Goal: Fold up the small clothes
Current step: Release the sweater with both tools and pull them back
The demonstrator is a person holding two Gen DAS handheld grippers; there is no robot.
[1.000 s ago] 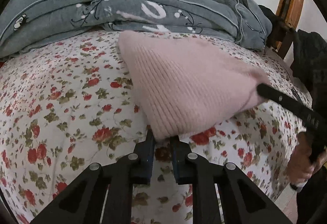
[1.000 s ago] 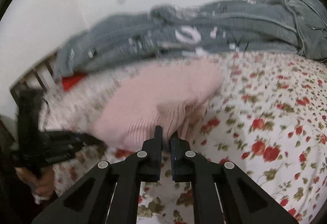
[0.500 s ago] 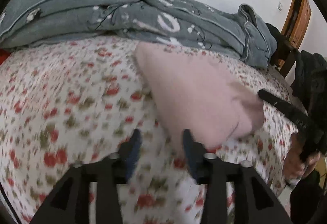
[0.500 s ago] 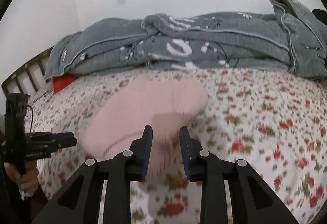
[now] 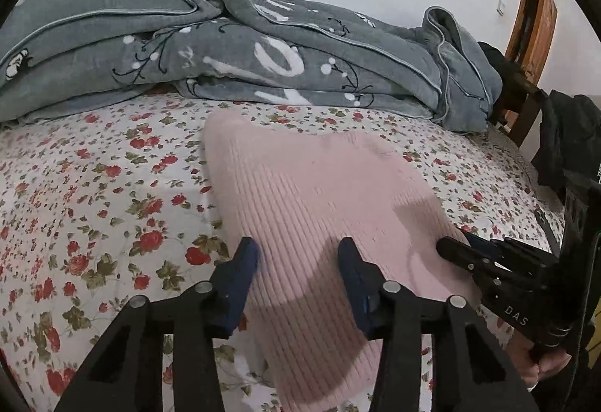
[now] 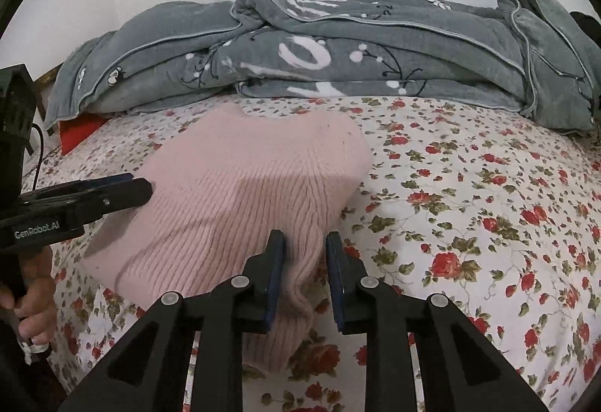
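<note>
— How far along are you with the folding?

— The pink ribbed knitted garment (image 5: 319, 209) lies folded on the floral bedsheet (image 5: 94, 186). My left fingers (image 5: 296, 261) and right fingers (image 6: 304, 258), just closing a little, stand apart, gripping nothing; maybe tidying remains.

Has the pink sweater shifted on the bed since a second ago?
Yes. The pink sweater was released and now lies flatter, its near edge dropped onto the floral sheet, still below the grey blanket.
</note>
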